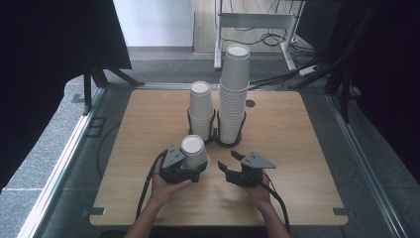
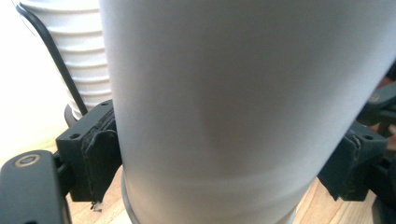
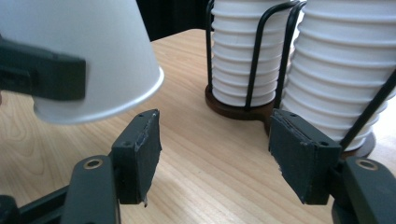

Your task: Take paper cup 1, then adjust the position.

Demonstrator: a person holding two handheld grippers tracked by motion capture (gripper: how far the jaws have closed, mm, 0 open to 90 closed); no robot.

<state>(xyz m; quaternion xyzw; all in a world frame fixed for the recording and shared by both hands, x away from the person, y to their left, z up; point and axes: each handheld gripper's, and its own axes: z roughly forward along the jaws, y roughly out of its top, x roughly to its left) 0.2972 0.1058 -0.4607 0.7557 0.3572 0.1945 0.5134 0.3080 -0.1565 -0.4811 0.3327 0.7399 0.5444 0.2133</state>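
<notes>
My left gripper (image 1: 192, 165) is shut on a single white paper cup (image 1: 194, 151), upside down and lifted off the table; the cup's wall (image 2: 243, 107) sits between both pads. The right gripper view shows that cup's rim (image 3: 98, 79) tilted above the wood. My right gripper (image 1: 227, 162) stands open and empty just right of the cup, its pads (image 3: 140, 154) wide apart over bare table. Behind them two stacks of inverted white cups stand in black wire holders: a shorter stack (image 1: 201, 111) and a taller stack (image 1: 234, 94).
The wooden table (image 1: 297, 144) has free room to the left and right of the holders. The holders' dark round bases (image 3: 233, 108) sit close ahead of my right gripper. Black curtains, cables and a desk frame (image 1: 257, 22) lie beyond the table.
</notes>
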